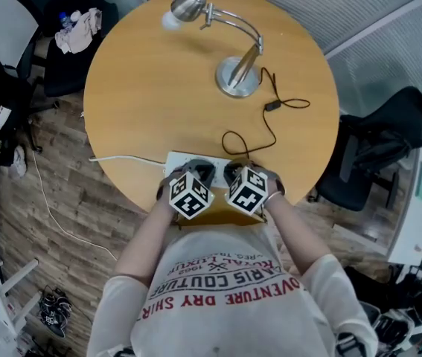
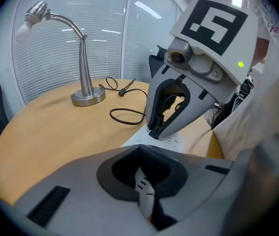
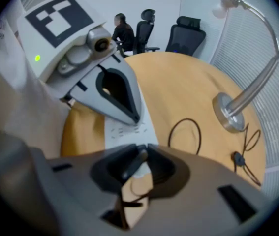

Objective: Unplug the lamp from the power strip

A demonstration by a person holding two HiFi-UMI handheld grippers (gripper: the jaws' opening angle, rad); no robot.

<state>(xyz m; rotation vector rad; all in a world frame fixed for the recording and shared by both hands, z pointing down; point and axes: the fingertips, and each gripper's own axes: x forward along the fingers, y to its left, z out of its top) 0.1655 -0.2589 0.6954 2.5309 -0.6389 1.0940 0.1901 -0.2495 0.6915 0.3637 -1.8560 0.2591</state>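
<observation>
A silver gooseneck lamp [image 1: 238,73] stands at the far side of the round wooden table [image 1: 144,103]. Its black cord [image 1: 270,129] loops back to a white power strip [image 1: 177,161] at the near edge. Both grippers hang over the strip, side by side. My left gripper [image 1: 199,171] is shut, and its tips [image 3: 135,118] rest on the strip's top [image 3: 129,132]. My right gripper [image 3: 143,151] is closed on a dark piece, the lamp's plug [image 3: 132,166], with cord showing below it. In the left gripper view the right gripper's tips [image 2: 154,132] sit down on the strip [image 2: 171,142].
The strip's white lead [image 1: 121,158] runs off the table's left edge to the floor. Black office chairs stand at the right [image 1: 374,155] and far left [image 1: 69,58], one with a cloth [image 1: 80,28] on it. A seated person [image 3: 123,31] is far across the room.
</observation>
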